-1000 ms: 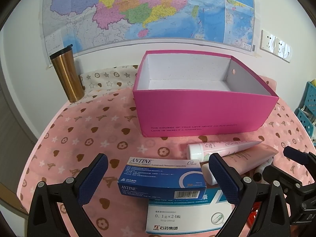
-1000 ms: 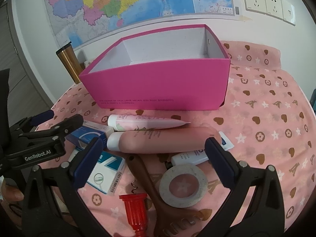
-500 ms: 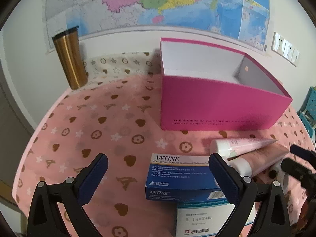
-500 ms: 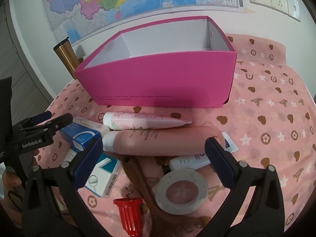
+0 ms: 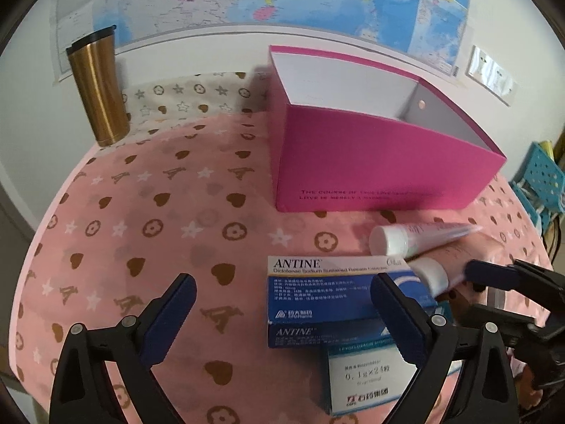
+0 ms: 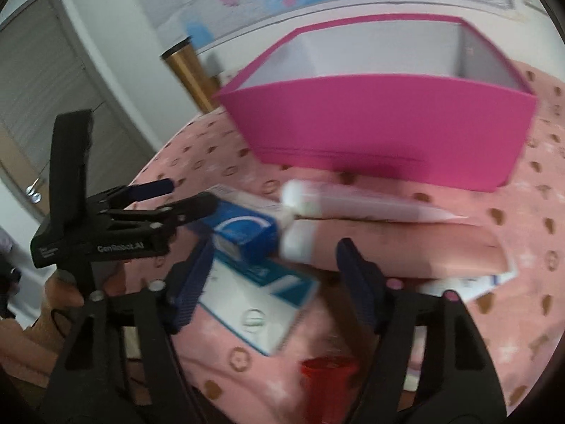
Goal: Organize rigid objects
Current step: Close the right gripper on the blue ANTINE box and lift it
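My left gripper (image 5: 282,318) hangs low over the pink cloth, its jaws wide and closing a little. The blue ANTINE box (image 5: 328,289) lies against its right finger, on top of a white medicine box (image 5: 363,378). My right gripper (image 6: 273,282) is closing, pads touching nothing. Between its fingers lie the blue box's end (image 6: 247,233), the white and teal box (image 6: 254,300) and the cap of a brownish-pink tube (image 6: 406,247). A paler pink tube (image 6: 353,205) lies behind. The open magenta box (image 5: 370,162) stands further back.
A gold tumbler (image 5: 97,88) stands at the back left by the wall. A red-capped object (image 6: 328,371) lies near the front edge. My left gripper (image 6: 183,194) sits just left of the blue box in the right wrist view. A blue crate (image 5: 540,176) stands off the table's right.
The left gripper has slid left and lower, so the blue box now lies by its right finger. The right gripper swung left from the tape ring to the medicine boxes, its jaws narrower.
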